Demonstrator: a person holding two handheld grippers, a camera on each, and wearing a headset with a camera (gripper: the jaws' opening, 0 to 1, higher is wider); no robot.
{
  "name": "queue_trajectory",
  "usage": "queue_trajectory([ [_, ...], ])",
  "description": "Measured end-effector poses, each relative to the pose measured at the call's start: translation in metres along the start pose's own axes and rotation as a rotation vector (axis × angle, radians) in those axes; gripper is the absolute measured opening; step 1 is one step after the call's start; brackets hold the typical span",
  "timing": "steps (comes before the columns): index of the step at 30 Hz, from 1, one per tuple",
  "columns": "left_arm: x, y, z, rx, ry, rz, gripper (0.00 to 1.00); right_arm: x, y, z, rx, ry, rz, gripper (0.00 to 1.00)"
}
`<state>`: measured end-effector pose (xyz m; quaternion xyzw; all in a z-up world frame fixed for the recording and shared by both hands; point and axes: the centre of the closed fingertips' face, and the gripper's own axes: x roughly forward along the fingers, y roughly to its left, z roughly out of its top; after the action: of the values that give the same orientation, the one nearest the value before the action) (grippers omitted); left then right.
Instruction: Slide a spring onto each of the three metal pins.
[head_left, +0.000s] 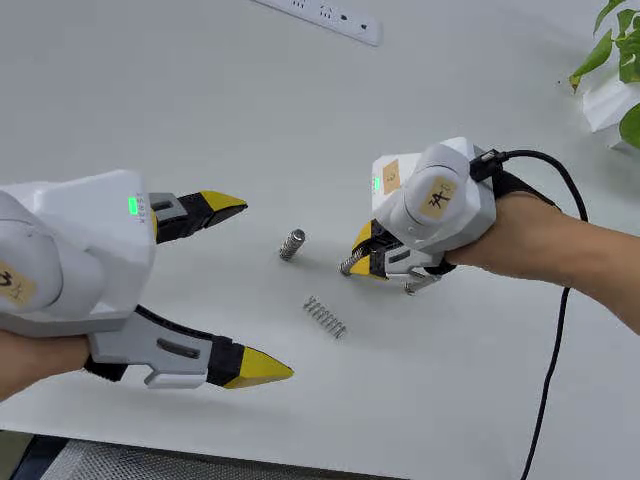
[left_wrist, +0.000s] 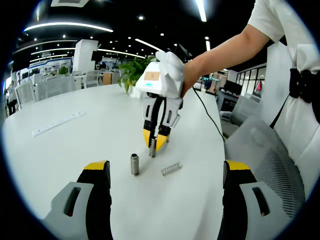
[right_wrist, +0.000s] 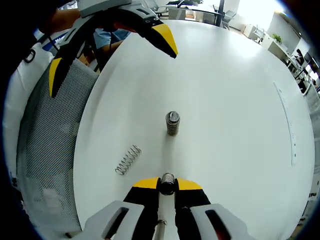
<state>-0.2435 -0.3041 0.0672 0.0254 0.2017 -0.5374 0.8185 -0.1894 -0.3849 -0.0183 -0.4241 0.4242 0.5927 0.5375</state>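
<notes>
Bright even overhead light, soft shadows, fisheye edge distortion

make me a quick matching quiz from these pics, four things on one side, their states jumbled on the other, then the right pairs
Things:
1 loose spring
2 free pin
3 left hand-held gripper
4 right hand-held gripper

States:
a jaws wide open, holding nothing
b lying flat on the table
c shut on the second pin
d standing upright, the fitted spring around it

Pairs: 1-b, 2-d, 3-a, 4-c
</notes>
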Motion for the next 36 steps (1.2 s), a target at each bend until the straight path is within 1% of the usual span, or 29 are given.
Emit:
queue_trajectory([
  [5,0.000,0.000,0.000,0.000,0.001,0.002,0.92,0.001,-0.001,-0.001,0.006,-0.005,-0.004,0.08],
  [12,0.000,-0.001,0.001,0.005,0.007,0.003,0.92,0.002,0.000,-0.001,0.016,-0.011,-0.002,0.11],
  [17,0.000,-0.001,0.002,0.011,0.011,0.002,0.92,-0.002,-0.002,0.000,0.025,-0.024,-0.015,0.13],
  [22,-0.001,-0.002,0.002,0.020,0.021,0.002,0.92,-0.013,-0.004,0.005,0.054,-0.063,-0.036,0.15],
  [27,-0.003,-0.004,0.002,0.031,0.034,0.000,0.91,-0.027,-0.007,0.008,0.081,-0.108,-0.076,0.20],
  [31,-0.005,-0.004,0.003,0.038,0.044,0.003,0.90,-0.042,-0.005,0.012,0.122,-0.169,-0.107,0.23],
  [35,-0.007,-0.006,0.004,0.047,0.056,0.005,0.89,-0.055,-0.001,0.011,0.148,-0.211,-0.128,0.28],
  [36,-0.008,-0.006,0.004,0.051,0.060,0.004,0.88,-0.059,0.001,0.012,0.160,-0.232,-0.138,0.29],
])
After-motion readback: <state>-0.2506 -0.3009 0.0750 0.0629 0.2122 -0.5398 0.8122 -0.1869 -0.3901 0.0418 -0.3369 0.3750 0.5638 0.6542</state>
